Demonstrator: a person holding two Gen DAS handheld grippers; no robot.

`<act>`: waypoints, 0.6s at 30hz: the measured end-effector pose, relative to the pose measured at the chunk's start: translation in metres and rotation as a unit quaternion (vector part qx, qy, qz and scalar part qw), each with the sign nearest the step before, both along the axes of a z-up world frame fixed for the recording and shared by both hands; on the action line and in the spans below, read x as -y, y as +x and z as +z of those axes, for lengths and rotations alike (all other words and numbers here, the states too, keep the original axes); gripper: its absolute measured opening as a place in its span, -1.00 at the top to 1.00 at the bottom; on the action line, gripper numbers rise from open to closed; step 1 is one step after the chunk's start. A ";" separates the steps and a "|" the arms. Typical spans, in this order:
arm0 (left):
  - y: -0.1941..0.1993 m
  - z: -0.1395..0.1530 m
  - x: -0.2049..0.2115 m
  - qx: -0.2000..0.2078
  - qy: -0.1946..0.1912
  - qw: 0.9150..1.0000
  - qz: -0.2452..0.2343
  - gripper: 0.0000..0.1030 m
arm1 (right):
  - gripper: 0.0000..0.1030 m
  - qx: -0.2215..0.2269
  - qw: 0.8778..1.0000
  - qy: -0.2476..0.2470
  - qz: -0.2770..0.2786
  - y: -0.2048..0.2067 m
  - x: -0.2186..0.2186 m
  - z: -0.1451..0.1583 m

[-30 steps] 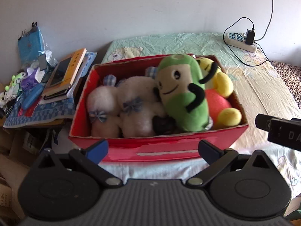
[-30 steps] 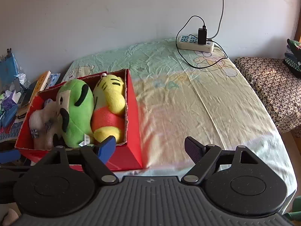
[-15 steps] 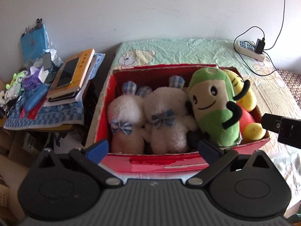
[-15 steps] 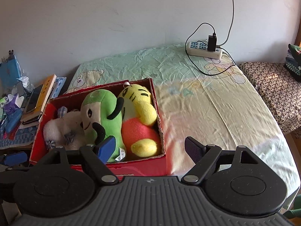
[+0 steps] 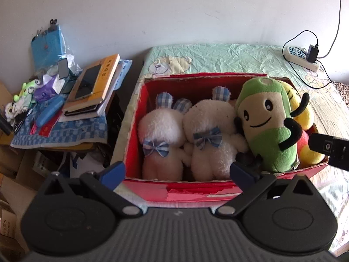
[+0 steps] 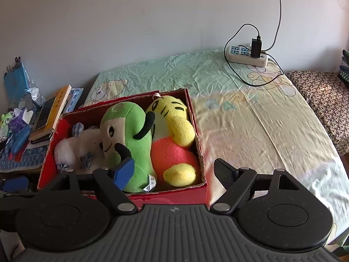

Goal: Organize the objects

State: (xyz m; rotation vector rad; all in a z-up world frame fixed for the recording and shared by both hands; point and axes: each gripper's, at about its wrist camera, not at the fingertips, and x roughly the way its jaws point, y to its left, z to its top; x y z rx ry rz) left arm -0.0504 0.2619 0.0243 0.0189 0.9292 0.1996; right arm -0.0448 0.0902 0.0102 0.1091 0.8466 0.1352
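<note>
A red cardboard box [image 5: 196,193] [image 6: 199,138] stands on the bed's left end. It holds two white bear plushes [image 5: 161,139] [image 5: 209,128], a green smiling plush [image 5: 268,126] [image 6: 128,135] and a yellow and red tiger plush [image 6: 174,139] [image 5: 303,113]. My left gripper [image 5: 177,171] is open and empty, just in front of the box's near wall. My right gripper [image 6: 174,170] is open and empty, above the box's near right corner. A fingertip of the right gripper [image 5: 327,147] shows at the right edge of the left wrist view.
A side table [image 5: 61,128] left of the bed carries books, a phone, a blue case and small toys. A power strip [image 6: 246,55] with a charger and cables lies at the bed's far end. A patterned cushion [image 6: 322,91] sits to the right. Bare sheet [image 6: 261,120] lies right of the box.
Both grippers have drawn back and shifted left, so the box sits further right in both views. Both stay open and empty. The plushes have not moved in the box.
</note>
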 end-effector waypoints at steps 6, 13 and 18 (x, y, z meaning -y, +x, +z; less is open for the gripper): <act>0.000 -0.001 0.003 0.002 0.007 1.000 -0.004 -0.96 | -0.58 0.002 1.000 0.013 -0.008 0.007 0.002 0.000; 0.004 -0.001 0.004 0.001 0.008 1.000 -0.004 -0.96 | -0.58 0.021 0.999 0.024 -0.002 0.011 0.002 0.007; 0.002 -0.002 0.007 0.004 0.010 1.000 -0.008 -0.96 | -0.58 0.028 0.999 0.013 0.009 0.007 -0.001 0.005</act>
